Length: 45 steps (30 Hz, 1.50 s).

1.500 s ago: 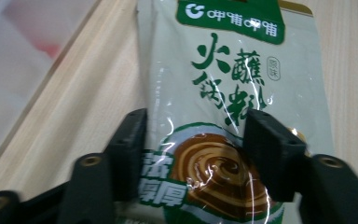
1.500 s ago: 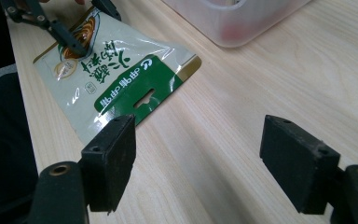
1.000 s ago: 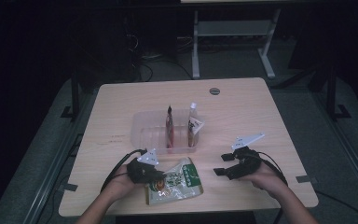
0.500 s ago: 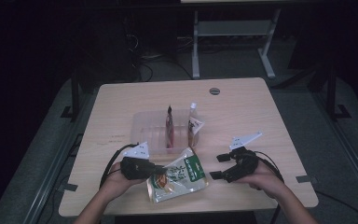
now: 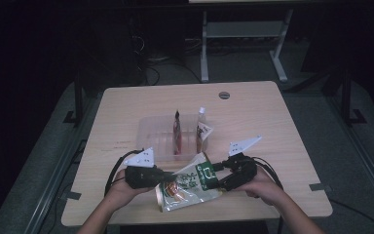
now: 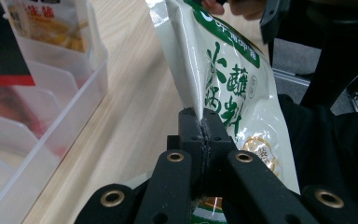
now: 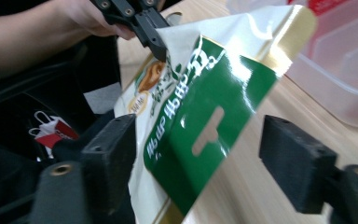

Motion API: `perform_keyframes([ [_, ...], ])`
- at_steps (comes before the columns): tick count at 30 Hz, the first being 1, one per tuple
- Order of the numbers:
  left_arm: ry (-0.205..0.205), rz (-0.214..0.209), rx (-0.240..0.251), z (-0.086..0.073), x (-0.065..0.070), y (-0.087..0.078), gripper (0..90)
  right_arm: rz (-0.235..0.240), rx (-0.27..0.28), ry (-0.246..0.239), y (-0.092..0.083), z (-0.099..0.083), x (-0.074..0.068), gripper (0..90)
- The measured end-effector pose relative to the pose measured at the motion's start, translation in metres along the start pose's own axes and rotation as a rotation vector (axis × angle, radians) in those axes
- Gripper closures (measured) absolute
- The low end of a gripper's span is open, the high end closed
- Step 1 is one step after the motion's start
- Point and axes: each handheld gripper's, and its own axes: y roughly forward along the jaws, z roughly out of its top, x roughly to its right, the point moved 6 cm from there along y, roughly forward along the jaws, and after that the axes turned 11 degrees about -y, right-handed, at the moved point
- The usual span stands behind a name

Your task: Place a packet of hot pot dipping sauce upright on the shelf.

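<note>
A white and green snack pouch (image 5: 187, 187) hangs tilted just above the table's near edge. My left gripper (image 5: 168, 176) is shut on the pouch's side edge; in the left gripper view the jaws (image 6: 204, 123) pinch that seam of the pouch (image 6: 228, 79). My right gripper (image 5: 215, 173) is at the pouch's green top. In the right gripper view its jaws (image 7: 200, 154) stand wide apart with the green top (image 7: 191, 107) between them, unpressed; they have just been closing a little. The left gripper (image 7: 149, 28) shows beyond, holding the pouch's far edge.
A clear plastic bin (image 5: 151, 139) sits mid-table just behind the pouch, with a red pouch (image 5: 177, 131) and a light pouch (image 5: 202, 129) standing upright in it. The bin's wall (image 6: 51, 135) is close on the left gripper's left. A round grommet (image 5: 224, 95) marks the table's far side.
The left gripper has raised the pouch off the table and tipped it up. The right gripper has moved left to the pouch's green top.
</note>
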Motion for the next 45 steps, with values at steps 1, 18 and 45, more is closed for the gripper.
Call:
perform_keyframes([
  [1, 0.005, -0.001, 0.001, 0.001, 0.001, 0.000, 89.8, 0.006, 0.006, -0.002, 0.001, 0.001, -0.001, 33.1],
  [18, 0.040, 0.009, 0.016, 0.004, 0.004, 0.004, 89.6, 0.098, 0.039, -0.001, 0.001, 0.001, -0.008, 71.3],
  [45, 0.011, 0.084, 0.041, 0.005, -0.008, 0.012, 61.0, 0.131, 0.144, -0.055, -0.007, 0.012, -0.014, 90.0],
])
